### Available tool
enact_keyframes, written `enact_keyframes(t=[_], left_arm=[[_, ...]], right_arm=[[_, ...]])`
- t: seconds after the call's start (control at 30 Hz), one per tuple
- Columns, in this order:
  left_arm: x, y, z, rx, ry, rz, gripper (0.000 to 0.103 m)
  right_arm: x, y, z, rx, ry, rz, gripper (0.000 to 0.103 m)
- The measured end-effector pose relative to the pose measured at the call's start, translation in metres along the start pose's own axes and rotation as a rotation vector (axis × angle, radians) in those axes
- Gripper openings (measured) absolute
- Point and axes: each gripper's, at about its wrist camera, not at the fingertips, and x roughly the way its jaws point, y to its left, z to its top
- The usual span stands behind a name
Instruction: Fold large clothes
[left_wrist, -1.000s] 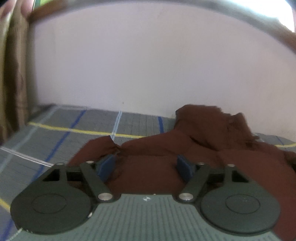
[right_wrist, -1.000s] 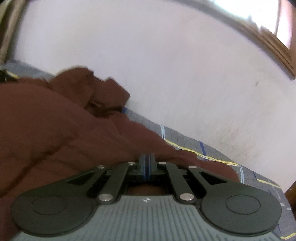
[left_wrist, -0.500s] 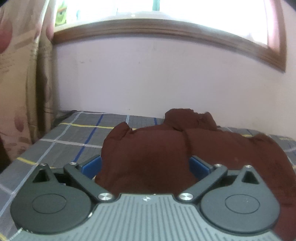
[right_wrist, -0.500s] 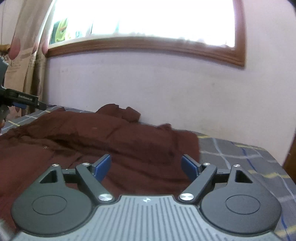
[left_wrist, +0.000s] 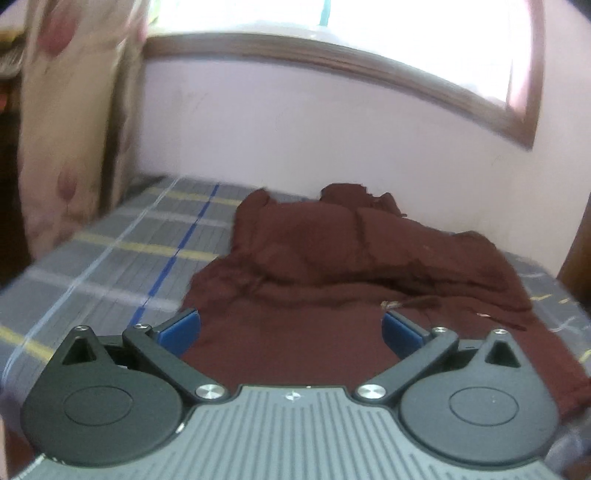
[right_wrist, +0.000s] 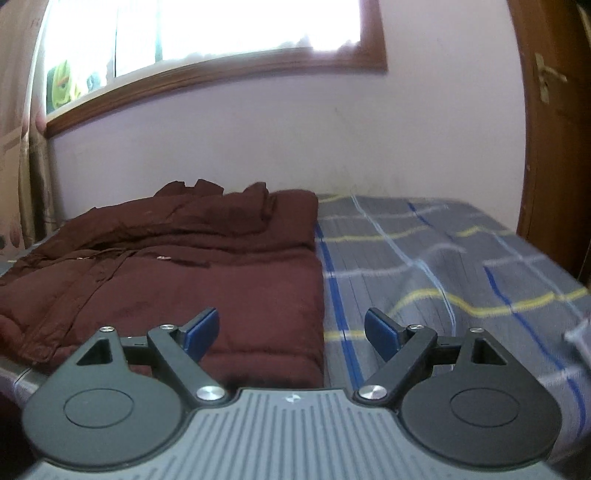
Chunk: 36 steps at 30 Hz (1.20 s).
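1. Bed (right_wrist: 461, 258), covered in a grey plaid sheet with blue, yellow and white lines, carried the whole scene; wall and wooden-framed window (left_wrist: 369, 70) stood behind it, a patterned curtain (left_wrist: 66, 129) to the left.
2. Maroon padded jacket (left_wrist: 351, 266) lay on the bed near the wall, doubled over on itself. Its right edge ran straight and tidy along a blue stripe of the sheet; the upper layer was rumpled, with a bunched collar or hood at the far end.
3. Change: a second ago the right tool (right_wrist: 291, 332) was shut at the cloth; its jaws had just been opening and stood apart, nothing pressed between the pads.
4. Left tool (left_wrist: 291, 332) had likewise just been opening wider; jaws stood fully apart over the near hem, gripping nothing.
5. Both views took in more of the room than before, the jacket farther off.
6. Judgement: one fold was laid and released; another fold or smoothing likely remained.
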Motion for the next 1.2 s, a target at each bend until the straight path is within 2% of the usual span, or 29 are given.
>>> enact_keyframes(t=[0.13, 0.23, 0.3, 0.43, 0.57, 0.6, 0.63, 0.7, 0.77, 0.8, 0.83, 0.9, 0.97, 1.0, 1.03, 1.07, 1.2], left_arm=[[-0.018, 0.056, -0.005, -0.128, 0.028, -0.028, 0.103], [-0.020, 0.080, -0.014, -0.175, 0.083, -0.094, 0.103], [-0.011, 0.084, -0.019, -0.166, 0.125, -0.099, 0.103], [0.006, 0.081, -0.033, -0.155, 0.199, -0.198, 0.102], [0.018, 0.078, -0.046, -0.146, 0.215, -0.249, 0.100], [0.018, 0.079, -0.048, -0.161, 0.201, -0.271, 0.095], [0.019, 0.080, -0.048, -0.168, 0.192, -0.287, 0.083], [0.019, 0.084, -0.049, -0.188, 0.178, -0.316, 0.067], [0.017, 0.092, -0.051, -0.215, 0.143, -0.348, 0.060], [0.018, 0.094, -0.051, -0.215, 0.139, -0.348, 0.055], [0.017, 0.095, -0.052, -0.212, 0.138, -0.348, 0.055], [0.015, 0.100, -0.054, -0.216, 0.136, -0.354, 0.057], [0.017, 0.102, -0.054, -0.213, 0.146, -0.360, 0.072], [0.018, 0.102, -0.054, -0.208, 0.156, -0.359, 0.088], [0.020, 0.102, -0.055, -0.212, 0.167, -0.365, 0.097], [0.020, 0.103, -0.055, -0.216, 0.165, -0.379, 0.099], [0.028, 0.092, -0.055, -0.175, 0.176, -0.381, 0.100]], right_arm=[[-0.005, -0.008, -0.008, 0.041, 0.014, 0.033, 0.086], [0.000, -0.010, -0.011, 0.051, 0.018, 0.051, 0.086], [0.004, -0.011, -0.013, 0.060, 0.033, 0.071, 0.086], [0.013, -0.012, -0.015, 0.101, 0.059, 0.117, 0.086], [0.024, -0.022, -0.018, 0.185, 0.098, 0.198, 0.085], [0.028, -0.025, -0.020, 0.217, 0.114, 0.219, 0.081], [0.031, -0.028, -0.021, 0.245, 0.126, 0.227, 0.072], [0.032, -0.030, -0.022, 0.263, 0.125, 0.232, 0.057], [0.034, -0.033, -0.021, 0.299, 0.135, 0.253, 0.034], [0.034, -0.035, -0.020, 0.321, 0.133, 0.264, 0.029], [0.034, -0.037, -0.018, 0.343, 0.130, 0.283, 0.024], [0.033, -0.041, -0.014, 0.358, 0.120, 0.303, 0.023], [0.036, -0.045, -0.014, 0.363, 0.132, 0.321, 0.025], [0.038, -0.047, -0.015, 0.363, 0.144, 0.322, 0.029], [0.039, -0.050, -0.016, 0.379, 0.149, 0.314, 0.037], [0.041, -0.053, -0.018, 0.402, 0.156, 0.317, 0.042], [0.047, -0.051, -0.021, 0.444, 0.162, 0.340, 0.045]])
